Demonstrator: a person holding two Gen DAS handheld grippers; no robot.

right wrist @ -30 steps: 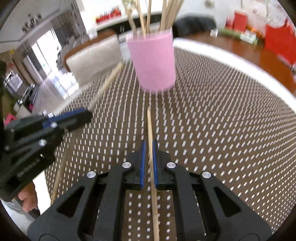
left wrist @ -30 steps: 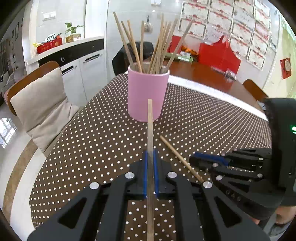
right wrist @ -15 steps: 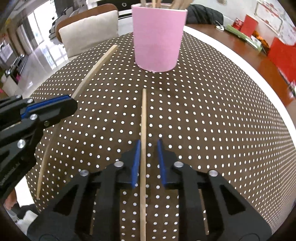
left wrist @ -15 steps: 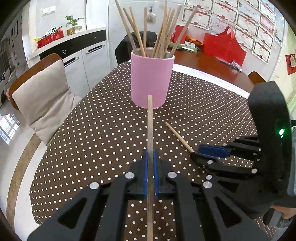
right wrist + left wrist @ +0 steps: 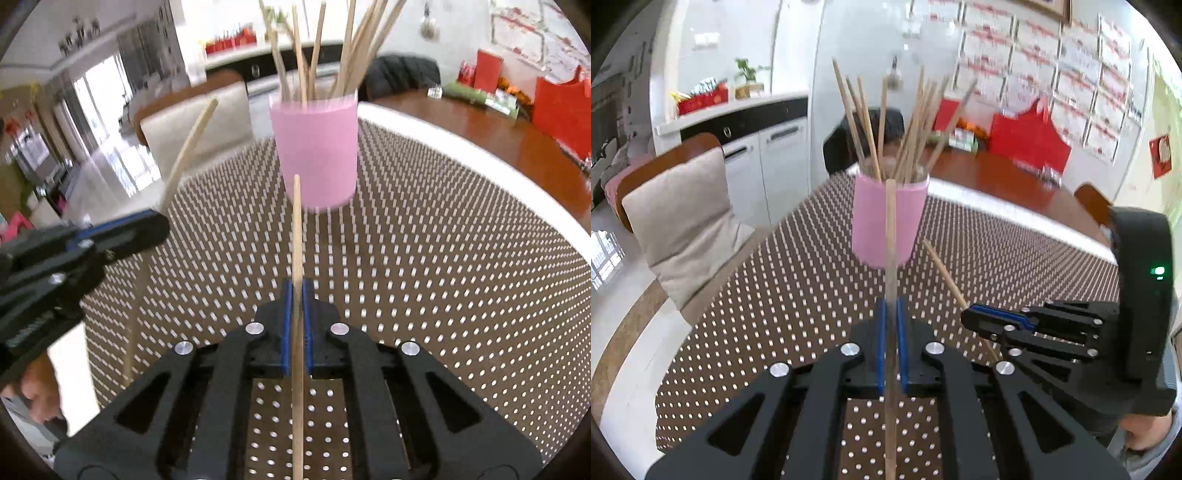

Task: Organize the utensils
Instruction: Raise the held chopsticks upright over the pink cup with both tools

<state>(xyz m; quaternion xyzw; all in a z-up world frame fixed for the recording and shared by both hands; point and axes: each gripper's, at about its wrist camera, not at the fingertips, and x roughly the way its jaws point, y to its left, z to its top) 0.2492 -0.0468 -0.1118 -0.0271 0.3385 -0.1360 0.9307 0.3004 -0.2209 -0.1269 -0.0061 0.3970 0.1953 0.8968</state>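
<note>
Left wrist view
Cup: a pink cup [image 5: 889, 221] stands upright on the table, straight ahead of the left gripper [image 5: 890, 325].
Cup contents: a loose bunch of wooden chopsticks [image 5: 905, 133] fans out above the rim.
Left gripper: its blue pads are pinched tight on one chopstick [image 5: 891, 258], which runs forward between them, its tip lined up with the cup's rim.
Right gripper: the right gripper [image 5: 975, 319] sits low at the right, clamped on a second chopstick [image 5: 943, 273] that slants up and left toward the cup's base.
Surface: a brown tablecloth with white dots [image 5: 775, 295]; beyond it bare red-brown wood [image 5: 997, 177].
Room: a chair with a beige cushion [image 5: 683, 221] at the left, white cabinets behind it, red bags and rows of papers on the far wall.

Right wrist view
Cup: the pink cup [image 5: 316, 155] stands just ahead, with the chopsticks in it [image 5: 347, 55] rising past the top edge.
Right gripper: the right gripper [image 5: 296, 291] has its pads closed on its chopstick [image 5: 296, 229], whose tip ends just short of the cup's lower wall.
Left gripper: the left gripper [image 5: 147, 229] enters from the left edge holding its chopstick [image 5: 184, 147], which curves up toward the chair.
Hand: part of a hand [image 5: 40, 395] shows at the lower left.
Surface: the dotted cloth [image 5: 443, 277] fills the lower part of the view, blurred.
</note>
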